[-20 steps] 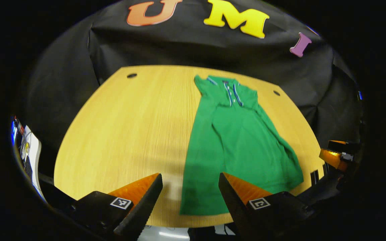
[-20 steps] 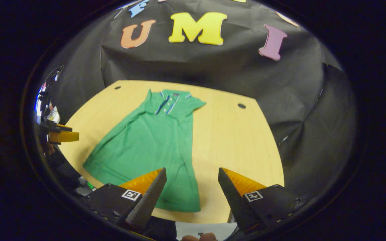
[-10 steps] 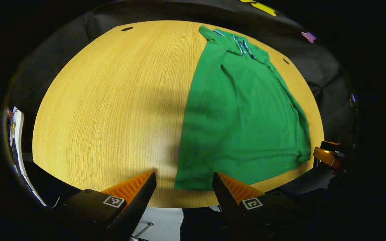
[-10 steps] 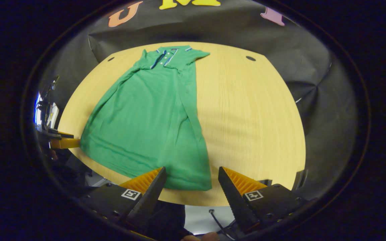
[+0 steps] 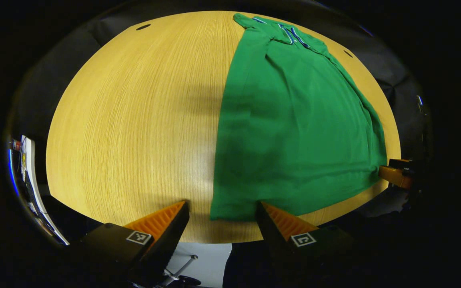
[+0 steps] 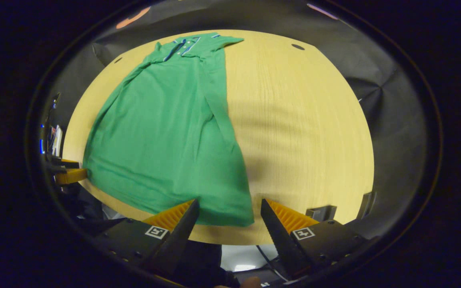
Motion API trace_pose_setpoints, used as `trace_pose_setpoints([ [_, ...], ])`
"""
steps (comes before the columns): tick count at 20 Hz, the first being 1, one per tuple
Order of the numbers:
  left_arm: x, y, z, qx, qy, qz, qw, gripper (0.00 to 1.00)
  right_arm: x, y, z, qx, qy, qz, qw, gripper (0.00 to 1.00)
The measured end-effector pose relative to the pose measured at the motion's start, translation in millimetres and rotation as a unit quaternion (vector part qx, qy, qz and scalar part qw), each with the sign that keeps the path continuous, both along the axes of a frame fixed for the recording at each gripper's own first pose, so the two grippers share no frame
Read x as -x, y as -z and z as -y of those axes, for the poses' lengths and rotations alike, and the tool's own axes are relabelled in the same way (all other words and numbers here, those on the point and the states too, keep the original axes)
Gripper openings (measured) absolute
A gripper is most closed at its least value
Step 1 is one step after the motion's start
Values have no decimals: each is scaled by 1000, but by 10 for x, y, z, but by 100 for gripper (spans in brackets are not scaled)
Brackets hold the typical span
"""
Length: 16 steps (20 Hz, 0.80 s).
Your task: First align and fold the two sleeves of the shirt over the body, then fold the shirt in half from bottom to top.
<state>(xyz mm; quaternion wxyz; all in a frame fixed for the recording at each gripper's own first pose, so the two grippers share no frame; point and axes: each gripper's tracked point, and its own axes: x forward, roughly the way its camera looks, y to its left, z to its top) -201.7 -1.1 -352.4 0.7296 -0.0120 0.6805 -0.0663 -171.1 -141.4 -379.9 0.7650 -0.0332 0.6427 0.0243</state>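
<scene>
- Shirt (image 5: 294, 120) lay flat on the desk (image 5: 134, 120), collar at the far end, hem by the near edge.
- Sleeves looked already folded over the body; bottom-to-top fold not yet done.
- My left gripper (image 5: 221, 214) sat with jaws open around the hem's left corner.
- My right gripper (image 6: 229, 214) likewise, jaws open, at the right corner.

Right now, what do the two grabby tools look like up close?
Each tool, left and right, has two long pointed fingers shaped like wedges, with ridged inner faces like tiny saw teeth. Each finger sits on a dark blocky base with a small square black-and-white sticker.
</scene>
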Motion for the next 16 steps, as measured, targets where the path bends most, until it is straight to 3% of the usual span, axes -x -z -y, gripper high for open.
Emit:
trace_pose_setpoints([
  [5, -53, 67, 29, -6, 9, -11, 1000, 100, 63, 120, 9, -12, 23, -28, 999, 95],
  [13, -41, 24, 76, -18, -5, -39, 999, 100, 40, 137, 8, -1, 19, -41, 999, 94],
  [14, -43, 30, 107, -17, -5, -41, 999, 100, 50, 134, 0, -2, 19, -43, 999, 89],
  [15, -40, 31, 128, -15, -5, -43, 999, 98, 52, 136, -12, -2, 17, -45, 999, 76],
  [16, -56, 42, 138, -13, -5, -43, 999, 94, 49, 132, -28, -4, 16, -45, 999, 72],
])
